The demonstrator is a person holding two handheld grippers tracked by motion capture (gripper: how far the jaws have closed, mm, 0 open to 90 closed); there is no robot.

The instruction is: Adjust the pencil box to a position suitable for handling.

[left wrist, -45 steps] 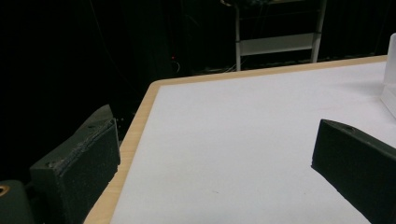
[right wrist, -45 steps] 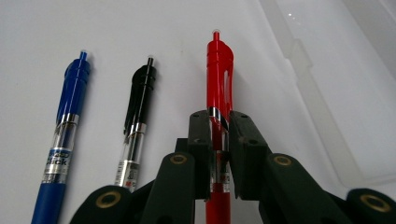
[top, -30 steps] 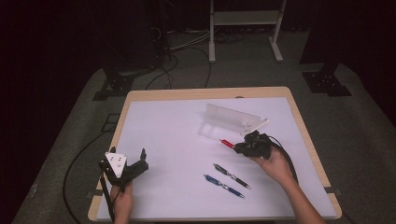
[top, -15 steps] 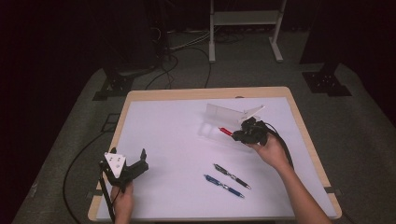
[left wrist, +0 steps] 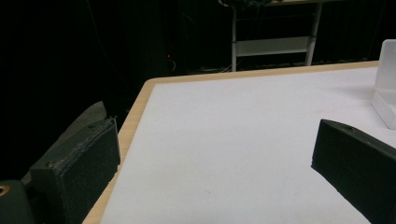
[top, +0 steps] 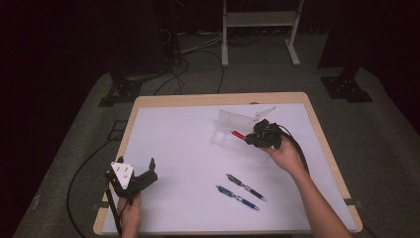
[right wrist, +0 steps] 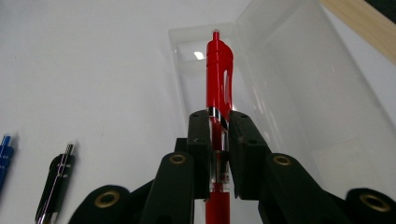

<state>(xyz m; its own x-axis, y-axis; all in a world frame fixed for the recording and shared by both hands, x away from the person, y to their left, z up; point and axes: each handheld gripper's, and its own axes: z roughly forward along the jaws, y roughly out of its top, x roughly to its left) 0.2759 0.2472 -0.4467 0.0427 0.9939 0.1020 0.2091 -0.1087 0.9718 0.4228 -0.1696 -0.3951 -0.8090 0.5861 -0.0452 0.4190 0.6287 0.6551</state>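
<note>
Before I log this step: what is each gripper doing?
Left gripper: open, holding nothing, above the table.
Right gripper: shut on the red pen, over the clear case.

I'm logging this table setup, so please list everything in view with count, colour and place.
red plastic pen: 1, red, clamped in the right gripper above the case
clear plastic pen case: 1, transparent, lid open, far right part of the table
black pen: 1, black, lying near the front, right of centre
blue pen: 1, blue, lying beside the black pen, nearer the front edge
white-topped wooden table: 1, white with a wood edge
left gripper: 1, black, jaws open, front left
right gripper: 1, black, jaws shut on the red pen
</note>
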